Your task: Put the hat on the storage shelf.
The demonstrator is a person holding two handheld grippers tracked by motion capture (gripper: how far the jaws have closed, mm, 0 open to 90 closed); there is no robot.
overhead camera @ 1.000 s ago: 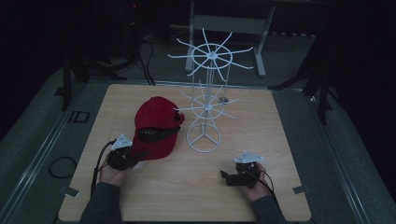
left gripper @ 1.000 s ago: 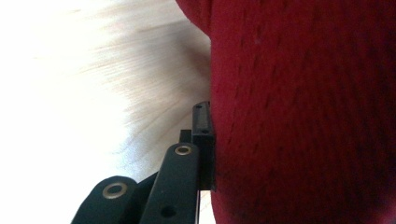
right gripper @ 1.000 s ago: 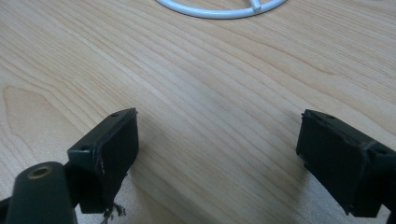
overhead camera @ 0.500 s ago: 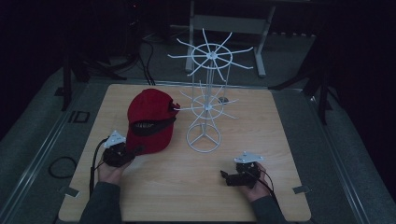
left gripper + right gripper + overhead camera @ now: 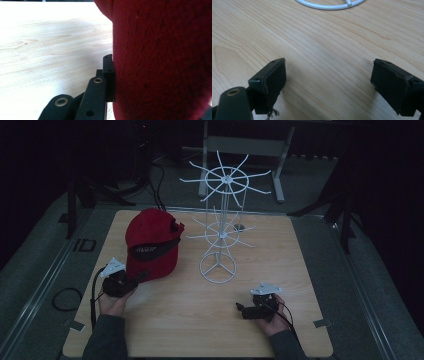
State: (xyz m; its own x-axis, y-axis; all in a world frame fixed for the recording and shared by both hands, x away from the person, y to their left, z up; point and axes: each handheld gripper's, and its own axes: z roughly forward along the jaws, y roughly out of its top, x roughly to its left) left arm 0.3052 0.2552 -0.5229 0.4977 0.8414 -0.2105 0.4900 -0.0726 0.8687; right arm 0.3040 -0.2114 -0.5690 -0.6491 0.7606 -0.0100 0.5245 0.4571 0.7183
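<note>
- The red cap is lifted off the wooden surface on its left half, standing beside the white wire rack, with its open underside and black inner band turned toward the camera.
- The left claw is clamped on the cap's lower edge; in the left gripper view one black jaw lies flat against the red cloth, and the other jaw is hidden behind it.
- The right claw is spread wide and holds nothing; it rests low on the surface in front of the rack's ring base, well apart from the cap.
- The step in hand looks like carrying the cap to the rack to hang it on one of the spokes.
- To do it well, keep the grip firm on the edge, since the cap hangs from a single pinch and soft cloth can slip or twist.
- Raise the cap above the chosen spoke before moving across, so it does not knock the light rack over.
- Turn the open underside down toward the spoke tip, so the crown can settle over it.
- The free right claw could steady the rack's base or stem if it wobbles.
- Let go only once the cap's weight sits on the spoke.
</note>
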